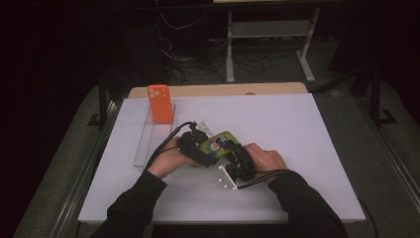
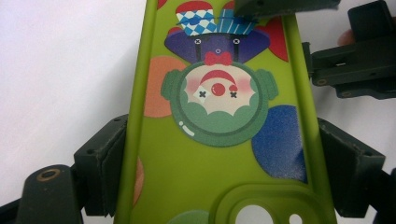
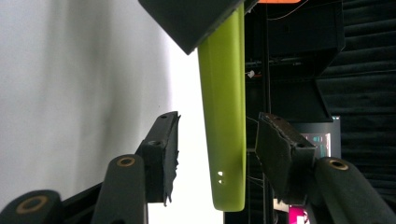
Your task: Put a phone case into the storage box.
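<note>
A bright green soft phone case [image 2: 205, 154] with a clown picture on it runs up the middle. The clown [image 2: 217, 93] is upside down, with a red nose, a red bow and a checked blue and white hat. Big orange, blue and red dots sit around it. Near the bottom of the case are round holes for a camera. The left gripper [image 2: 217, 172] has its two black jaws pressed against the case's long sides, one on each side, holding it tight. A white table top [image 2: 60, 70] lies behind. At the top right, the other black gripper [image 2: 327, 28] reaches the far end of the case.
</note>
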Tool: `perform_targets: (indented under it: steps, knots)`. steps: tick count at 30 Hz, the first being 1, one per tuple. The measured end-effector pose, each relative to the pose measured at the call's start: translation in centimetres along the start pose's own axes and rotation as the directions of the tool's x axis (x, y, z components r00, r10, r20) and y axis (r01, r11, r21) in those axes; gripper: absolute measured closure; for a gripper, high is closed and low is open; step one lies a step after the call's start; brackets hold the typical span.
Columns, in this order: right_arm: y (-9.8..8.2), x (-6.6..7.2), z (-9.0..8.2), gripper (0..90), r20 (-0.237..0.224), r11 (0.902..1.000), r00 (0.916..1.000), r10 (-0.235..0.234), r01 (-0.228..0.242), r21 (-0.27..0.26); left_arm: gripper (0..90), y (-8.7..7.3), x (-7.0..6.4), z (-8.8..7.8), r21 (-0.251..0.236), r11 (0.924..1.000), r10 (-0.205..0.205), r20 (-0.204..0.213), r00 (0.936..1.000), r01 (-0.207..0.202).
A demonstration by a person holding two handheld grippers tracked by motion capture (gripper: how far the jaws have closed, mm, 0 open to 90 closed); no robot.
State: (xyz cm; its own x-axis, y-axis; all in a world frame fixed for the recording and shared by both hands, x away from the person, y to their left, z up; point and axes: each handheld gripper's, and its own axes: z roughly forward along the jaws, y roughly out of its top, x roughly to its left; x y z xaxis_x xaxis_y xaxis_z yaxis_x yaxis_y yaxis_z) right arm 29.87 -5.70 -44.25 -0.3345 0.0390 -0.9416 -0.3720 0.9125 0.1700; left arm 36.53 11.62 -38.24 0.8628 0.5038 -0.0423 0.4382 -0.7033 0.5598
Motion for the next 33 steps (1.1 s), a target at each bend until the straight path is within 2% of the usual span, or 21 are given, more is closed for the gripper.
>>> perform_targets:
  steps: [4,16,25,28,30,33]
  knots:
    - [0.09,0.12,0.08,51.1,0.006,0.9999,0.9999,-0.011,0.011,-0.002,15.7,0.01,-0.08,0.03,0.006,1.0,0.006,0.002,1.0,-0.006]
    - [0.42,0.22,-0.05,68.0,0.031,0.9988,0.9987,-0.041,0.042,-0.027,15.7,0.02,-0.13,0.07,0.001,1.0,0.007,0.013,0.9999,-0.007]
    - [0.72,0.26,-0.08,73.2,0.037,0.997,0.9968,-0.071,0.072,-0.03,15.7,0.01,0.04,-0.02,-0.001,1.0,0.004,0.013,0.9999,-0.004]
    - [0.77,0.34,-0.08,74.5,0.046,0.9961,0.9956,-0.082,0.083,-0.03,15.4,-0.04,0.01,0.01,-0.019,0.9997,-0.017,0.023,0.9996,0.017]
    - [0.82,0.39,-0.13,75.1,0.049,0.9959,0.9954,-0.083,0.084,-0.033,15.1,-0.05,0.1,-0.16,-0.013,0.9999,0.008,0.021,0.9997,-0.007]
    - [0.82,0.43,-0.16,75.3,0.058,0.9959,0.9949,-0.082,0.084,-0.032,14.6,-0.08,0.07,-0.26,-0.022,0.9996,0.019,0.016,0.9997,-0.018]
